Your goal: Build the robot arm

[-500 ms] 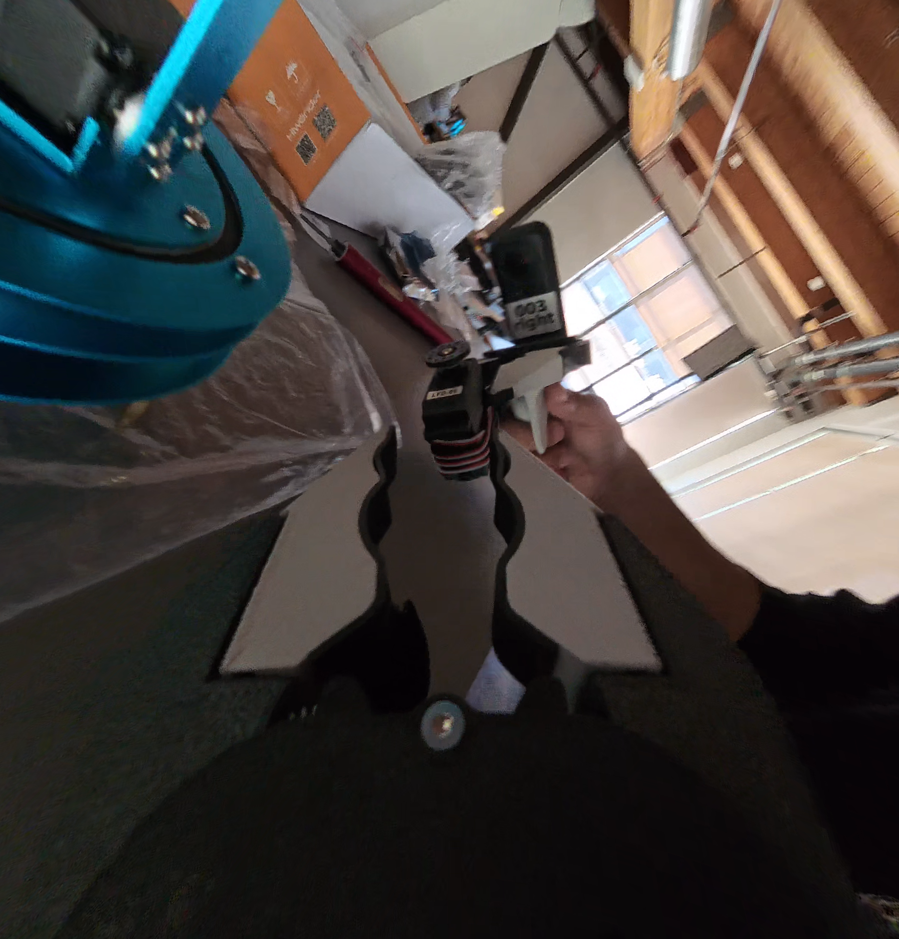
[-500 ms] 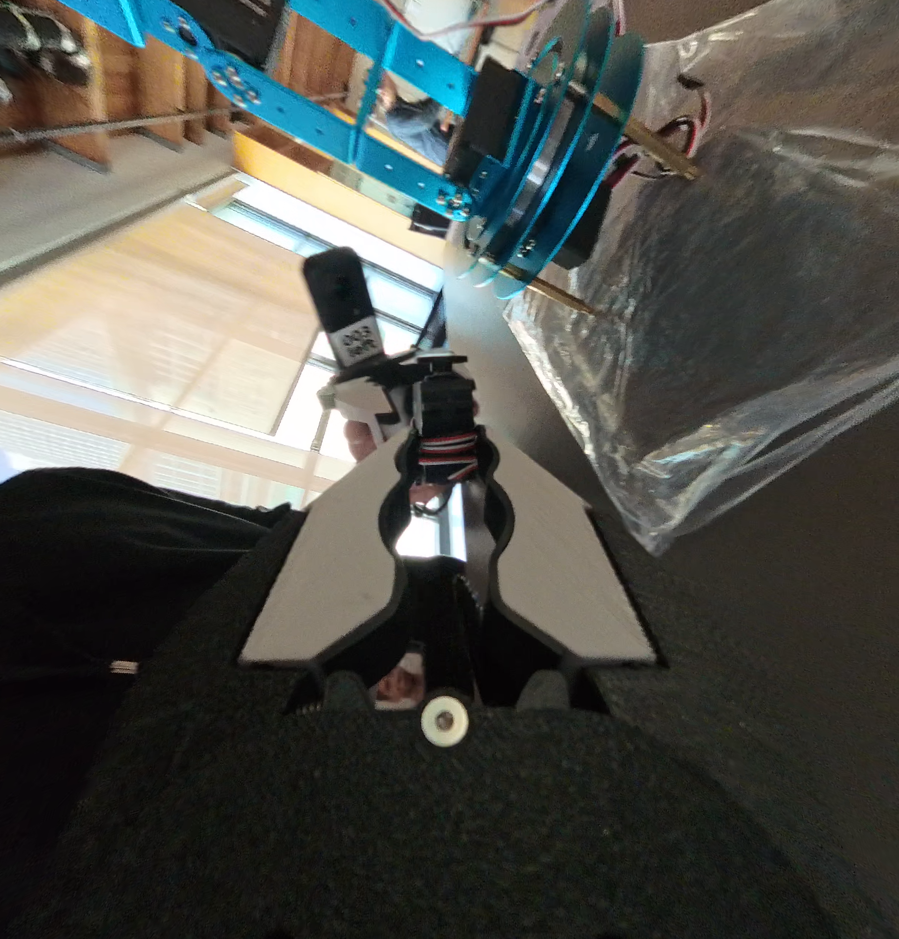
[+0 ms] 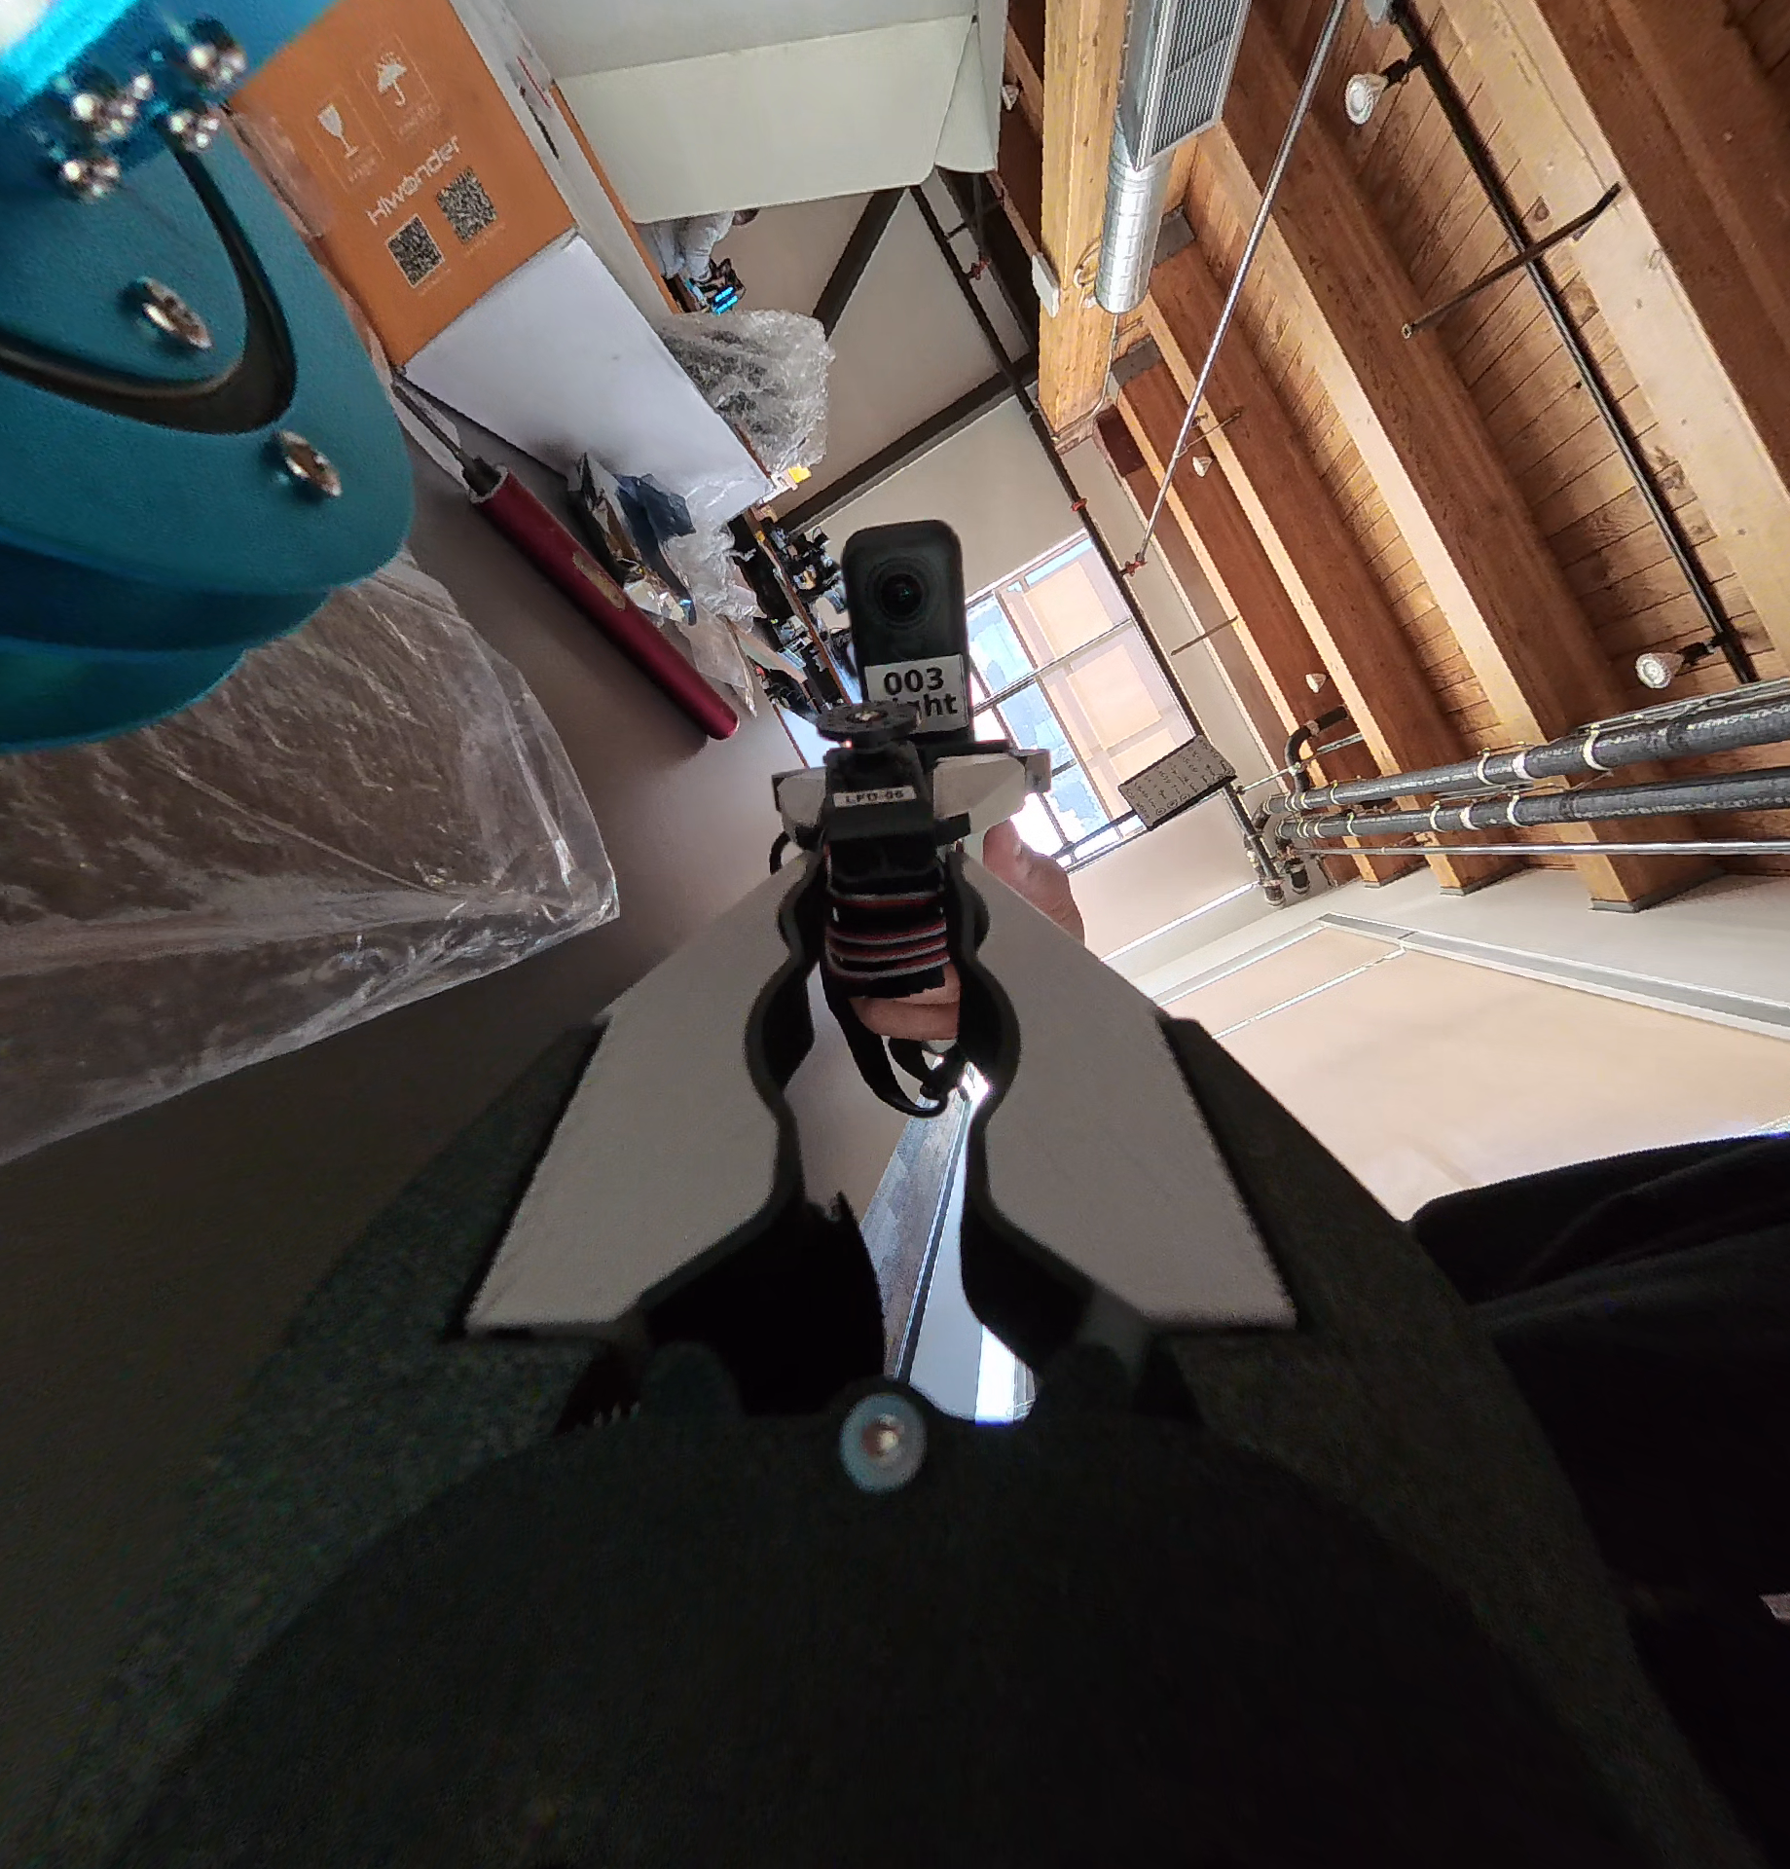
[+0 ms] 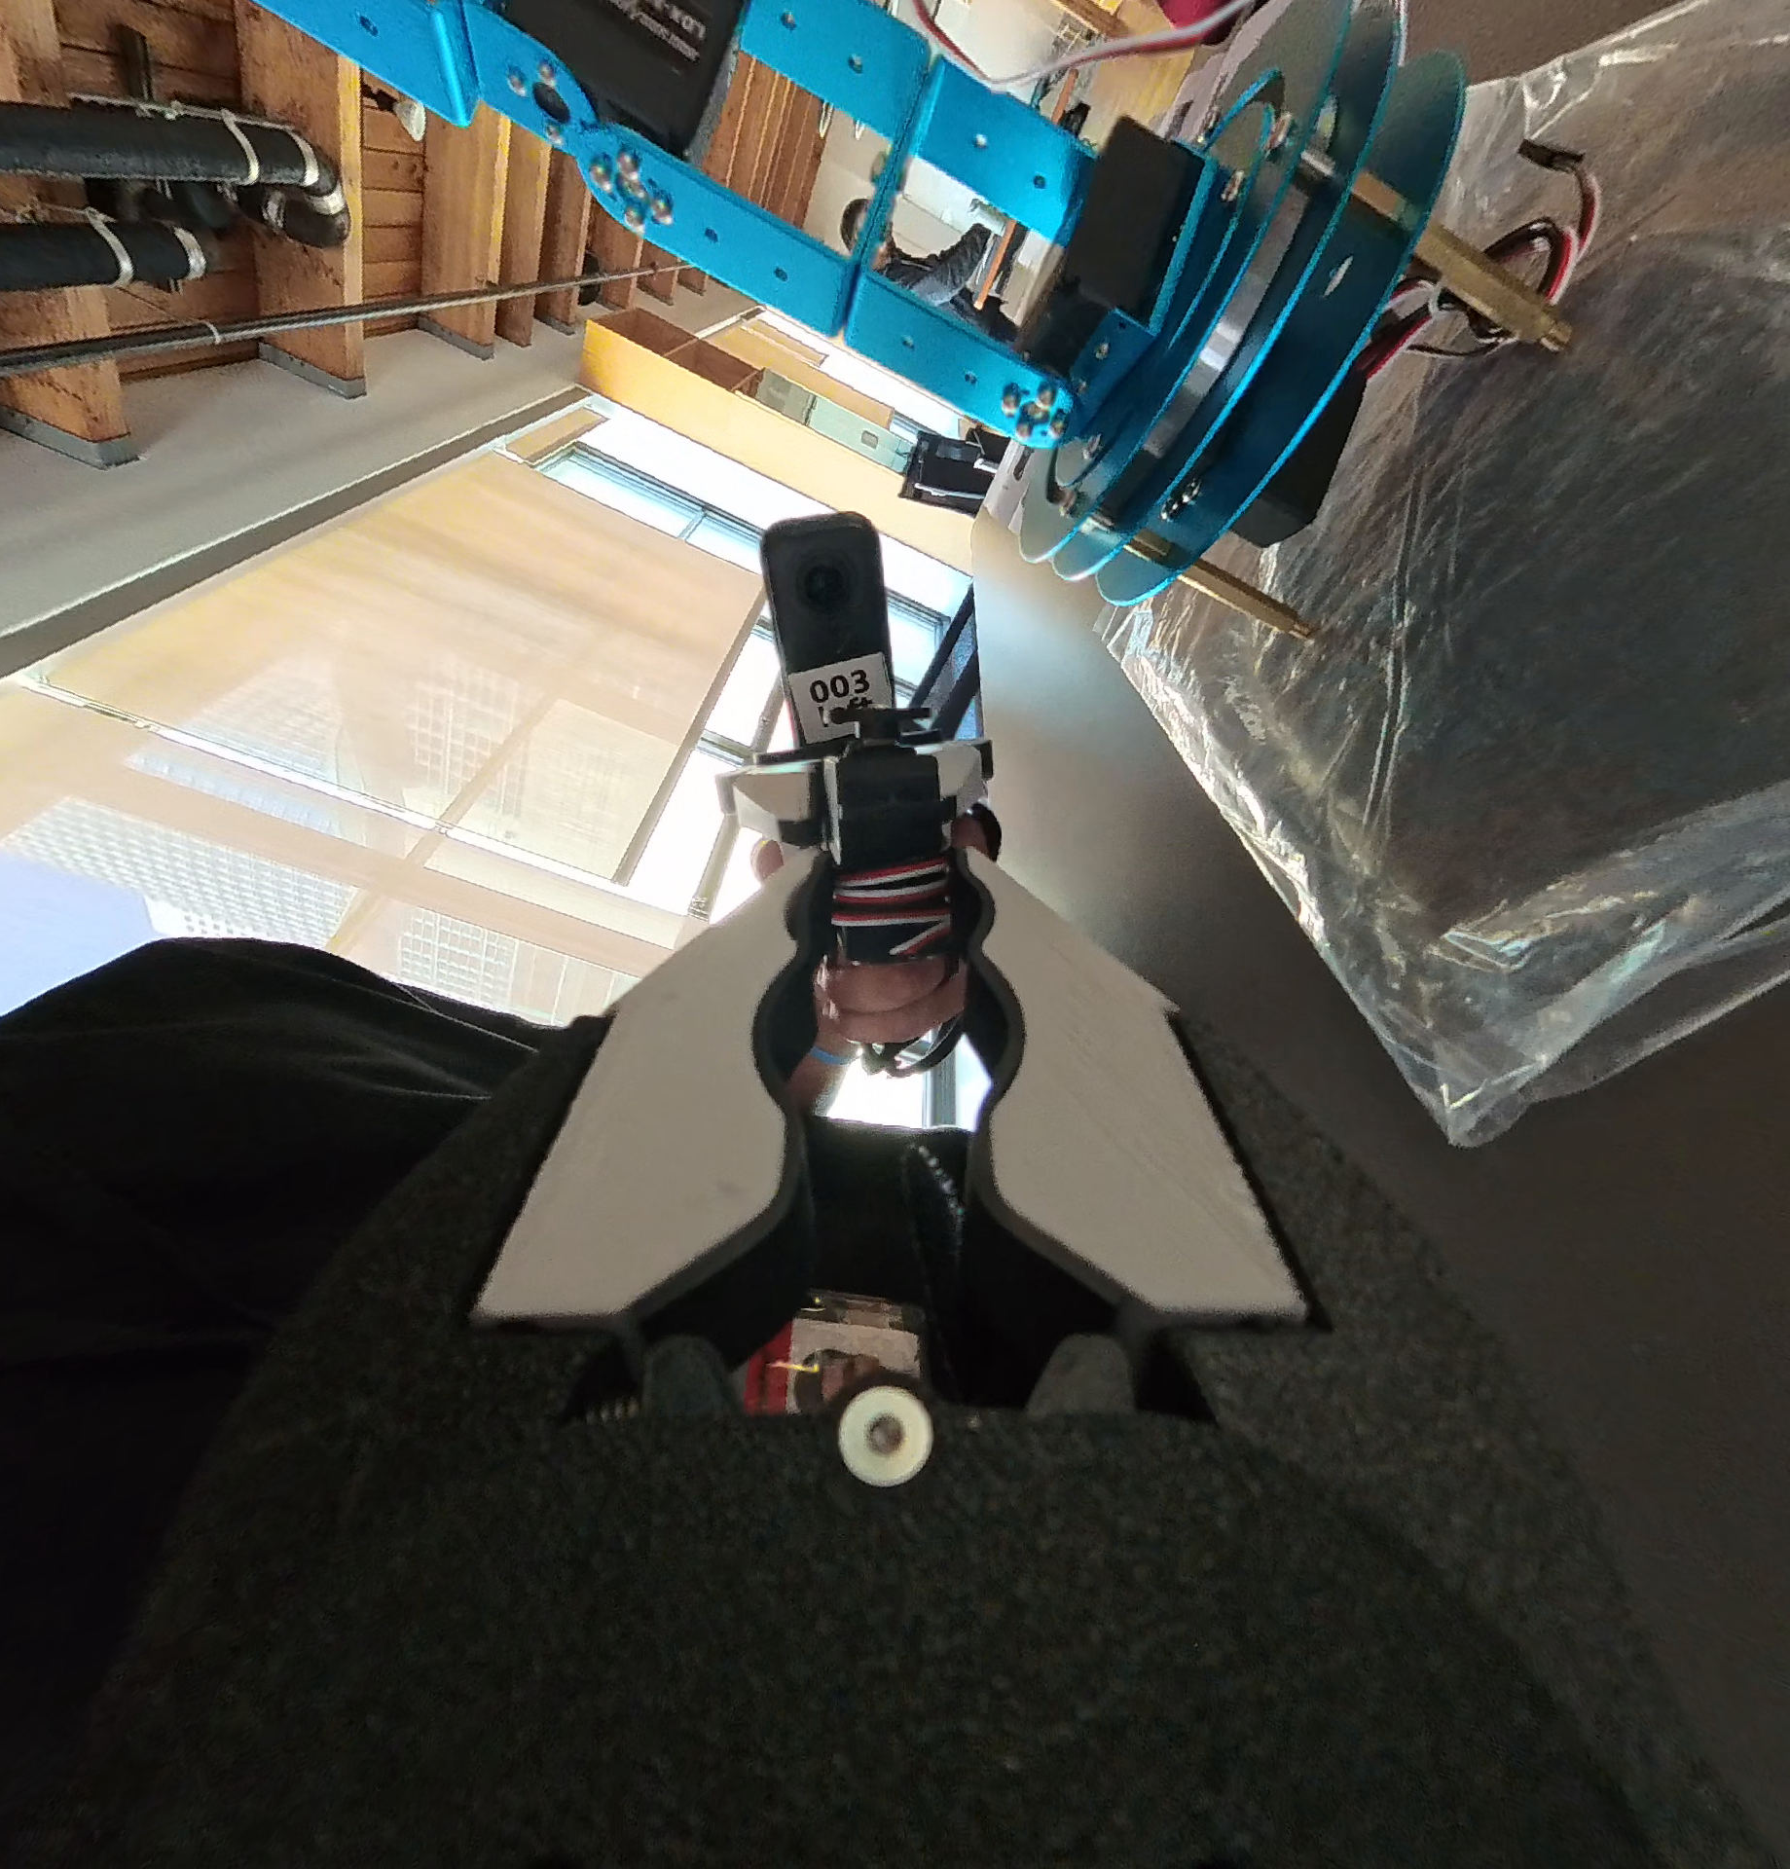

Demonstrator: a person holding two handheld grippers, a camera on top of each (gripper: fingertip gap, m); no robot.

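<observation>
My left tool [image 3: 885,910] and right tool [image 4: 885,910] both pinch one black servo [image 3: 882,900] wound with its cable, now centred between the facing tools rather than offset. The clear plastic bag [image 4: 1538,647] holds the blue robot arm's base [image 4: 1244,334].

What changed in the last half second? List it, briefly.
The right gripper swung from an off-angle into line and now squarely faces the left gripper. The wire-wound servo between them straightened with it. Nothing was let go: both grippers still clamp the servo. The blue robot arm and plastic bag stayed put.
</observation>
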